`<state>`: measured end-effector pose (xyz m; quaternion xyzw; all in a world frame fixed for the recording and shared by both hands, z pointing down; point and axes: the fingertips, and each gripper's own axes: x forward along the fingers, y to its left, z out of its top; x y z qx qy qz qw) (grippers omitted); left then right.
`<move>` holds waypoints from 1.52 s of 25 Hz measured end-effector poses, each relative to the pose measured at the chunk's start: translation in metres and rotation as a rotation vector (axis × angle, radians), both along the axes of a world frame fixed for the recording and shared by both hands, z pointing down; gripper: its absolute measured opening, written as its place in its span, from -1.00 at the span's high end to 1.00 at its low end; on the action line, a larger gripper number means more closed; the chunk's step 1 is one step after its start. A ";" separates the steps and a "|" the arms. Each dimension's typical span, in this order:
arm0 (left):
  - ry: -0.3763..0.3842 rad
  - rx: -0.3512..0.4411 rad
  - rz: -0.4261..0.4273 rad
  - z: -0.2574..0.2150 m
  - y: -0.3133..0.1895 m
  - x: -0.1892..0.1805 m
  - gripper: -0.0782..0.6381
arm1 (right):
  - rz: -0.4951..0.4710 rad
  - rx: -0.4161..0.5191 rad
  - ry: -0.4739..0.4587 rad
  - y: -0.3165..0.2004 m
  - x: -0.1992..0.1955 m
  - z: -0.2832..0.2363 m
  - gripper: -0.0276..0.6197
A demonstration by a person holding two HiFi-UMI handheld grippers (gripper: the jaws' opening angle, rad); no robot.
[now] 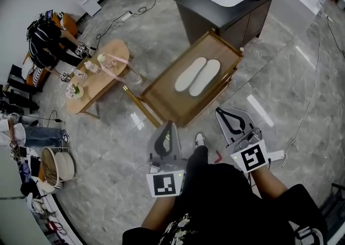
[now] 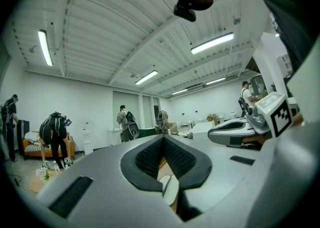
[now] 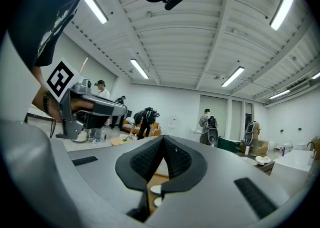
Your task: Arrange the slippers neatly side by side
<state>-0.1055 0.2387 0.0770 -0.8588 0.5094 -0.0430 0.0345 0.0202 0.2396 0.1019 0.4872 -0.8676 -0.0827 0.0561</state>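
Square black-and-white markers (image 1: 164,183) on left tool (image 1: 169,126) and right tool (image 1: 222,113), both closed

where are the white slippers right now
In the head view the two white slippers lie side by side at centre frame on the wooden table, just in front of the dark sink cabinet.

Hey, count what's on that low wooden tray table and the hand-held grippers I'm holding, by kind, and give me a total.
White slippers, lying on the wooden tray table: 2
Hand-held grippers, left and right, both shut and empty: 2
Total: 4
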 end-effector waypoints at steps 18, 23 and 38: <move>0.019 0.003 0.141 0.022 -0.098 -0.009 0.78 | 0.106 -0.011 0.035 -0.081 -0.014 0.006 0.92; 0.043 0.018 0.162 0.024 -0.118 -0.014 0.78 | 0.091 0.017 0.130 -0.094 -0.023 0.004 0.92; 0.032 -0.045 0.168 0.043 -0.142 -0.017 0.78 | 0.080 -0.053 0.140 -0.127 -0.030 0.029 0.88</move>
